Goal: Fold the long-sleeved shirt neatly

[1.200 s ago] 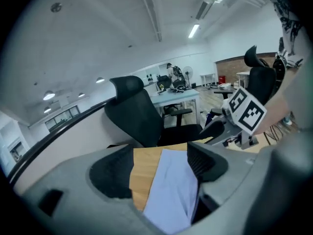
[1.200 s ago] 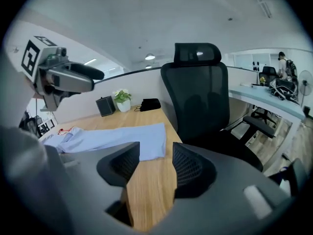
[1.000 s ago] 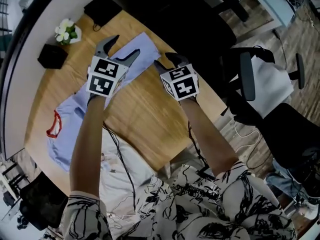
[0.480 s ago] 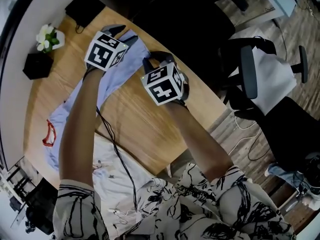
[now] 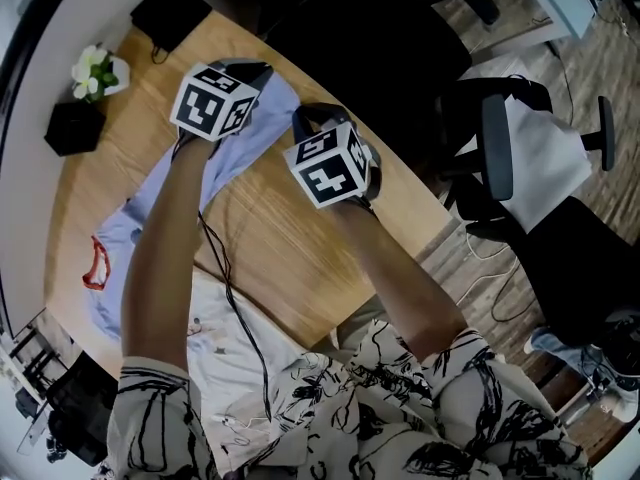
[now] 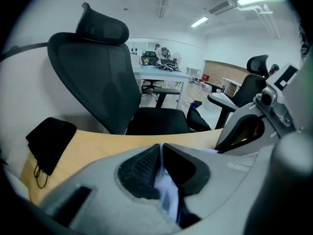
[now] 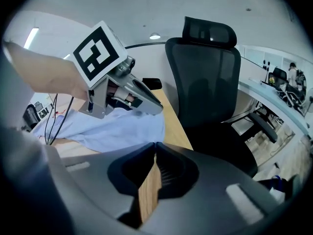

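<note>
A light blue long-sleeved shirt (image 5: 150, 208) with a red-trimmed collar (image 5: 95, 263) lies along the wooden table (image 5: 270, 238), its hem at the far end. My left gripper (image 5: 258, 68) is at the hem's far corner. Its jaws have just been closing and are shut, with blue cloth (image 6: 166, 192) pinched between the pads (image 6: 144, 168). My right gripper (image 5: 300, 118) is at the hem's near corner. Its jaws have also just been closing, and its tips (image 7: 155, 153) meet right at the shirt's edge (image 7: 112, 129); wood shows through the gap behind them. The left gripper (image 7: 151, 109) rests on the cloth.
A black pouch (image 5: 170, 13) lies at the table's far corner. A black box (image 5: 75, 128) and white flowers (image 5: 95, 68) stand at the left. A black office chair (image 7: 210, 82) stands just past the far edge, more chairs (image 5: 500, 148) to the right. A cable (image 5: 225, 288) runs along my left arm.
The left gripper has moved down onto the shirt's far end. Both grippers' jaws, spread open a second ago, are now shut at the hem.
</note>
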Motion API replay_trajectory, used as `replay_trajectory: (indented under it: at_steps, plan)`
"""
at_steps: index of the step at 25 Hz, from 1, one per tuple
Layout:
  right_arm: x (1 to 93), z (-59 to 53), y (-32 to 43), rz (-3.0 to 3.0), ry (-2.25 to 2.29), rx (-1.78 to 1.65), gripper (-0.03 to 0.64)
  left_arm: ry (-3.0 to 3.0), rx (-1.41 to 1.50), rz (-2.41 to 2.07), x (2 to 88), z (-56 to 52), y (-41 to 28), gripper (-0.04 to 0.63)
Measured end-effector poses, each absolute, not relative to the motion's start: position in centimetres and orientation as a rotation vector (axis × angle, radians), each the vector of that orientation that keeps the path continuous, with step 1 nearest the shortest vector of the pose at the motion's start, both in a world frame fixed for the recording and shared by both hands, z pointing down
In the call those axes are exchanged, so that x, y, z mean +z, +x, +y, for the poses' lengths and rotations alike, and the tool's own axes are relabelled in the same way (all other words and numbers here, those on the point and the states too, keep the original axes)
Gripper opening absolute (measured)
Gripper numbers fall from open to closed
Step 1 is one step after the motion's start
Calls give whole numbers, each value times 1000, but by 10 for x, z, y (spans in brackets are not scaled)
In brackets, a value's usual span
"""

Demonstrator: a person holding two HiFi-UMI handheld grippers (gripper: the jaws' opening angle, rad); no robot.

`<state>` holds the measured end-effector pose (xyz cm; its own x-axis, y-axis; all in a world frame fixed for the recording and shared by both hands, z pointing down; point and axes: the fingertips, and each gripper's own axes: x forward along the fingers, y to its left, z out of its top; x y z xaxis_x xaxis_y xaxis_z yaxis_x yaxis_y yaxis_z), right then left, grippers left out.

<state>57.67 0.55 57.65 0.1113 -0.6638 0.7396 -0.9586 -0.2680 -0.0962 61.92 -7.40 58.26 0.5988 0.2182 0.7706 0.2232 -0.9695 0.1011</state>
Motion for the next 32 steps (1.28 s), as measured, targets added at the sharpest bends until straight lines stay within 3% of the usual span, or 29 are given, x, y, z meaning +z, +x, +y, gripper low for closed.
replay_trajectory:
  at_steps: [4,15,24,32]
  plan:
    - [542,4,578,-1598,2042,866,25,-2831,-1237,-368,549,-79,615,25]
    - [360,-7,559,-1741,2246,535,25,-3066,-759,-338,347,-94,593,26]
    - [249,-42,443,-2060,2116,358,25,-3144,-599,-183,240,-130,470,25]
    - [187,-75,295,-2302,1945,242,25,-3265,-450,-14,187,-175,318,26]
